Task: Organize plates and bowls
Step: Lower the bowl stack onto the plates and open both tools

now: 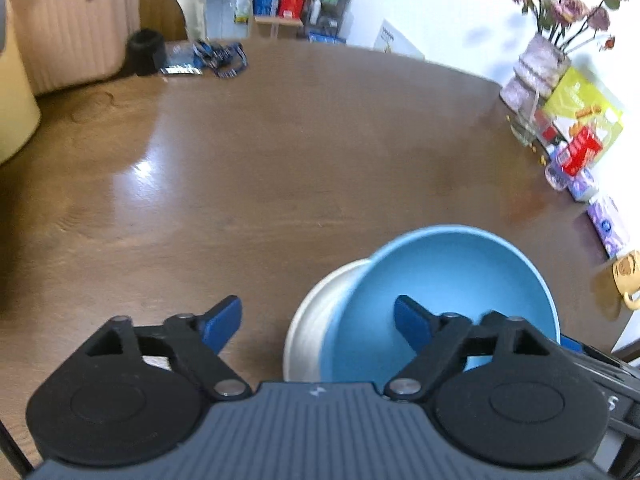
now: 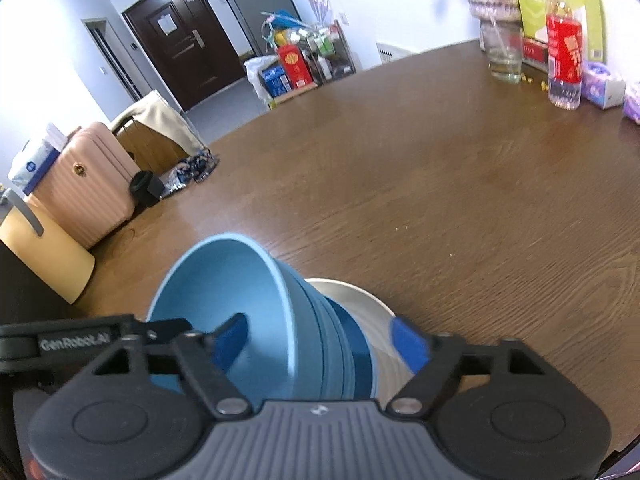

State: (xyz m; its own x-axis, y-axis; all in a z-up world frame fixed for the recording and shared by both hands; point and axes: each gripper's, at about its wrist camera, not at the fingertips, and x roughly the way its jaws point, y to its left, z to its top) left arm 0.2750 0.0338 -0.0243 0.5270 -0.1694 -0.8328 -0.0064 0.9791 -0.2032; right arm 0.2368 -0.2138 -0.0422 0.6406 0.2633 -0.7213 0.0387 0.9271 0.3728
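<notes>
Several nested blue bowls [image 2: 240,300] lean tilted on a white plate [image 2: 360,304] on the brown wooden table [image 2: 460,200]. My right gripper [image 2: 320,342] is open. Its left finger is inside the top bowl, its right finger is over the plate, and the stack's wall stands between them untouched. In the left wrist view the top blue bowl [image 1: 452,288] rests on the white plate [image 1: 316,320]. My left gripper [image 1: 320,322] is open too, with one finger over the bowl's inside and the other over bare table. Neither gripper holds anything.
Along the table's right edge stand a glass [image 2: 504,56], a water bottle [image 2: 564,52], a flower vase [image 1: 536,68], snack boxes [image 1: 584,120], tissue packs [image 2: 600,84] and a mug [image 1: 628,276]. A pink suitcase [image 2: 88,184] stands beyond the left edge.
</notes>
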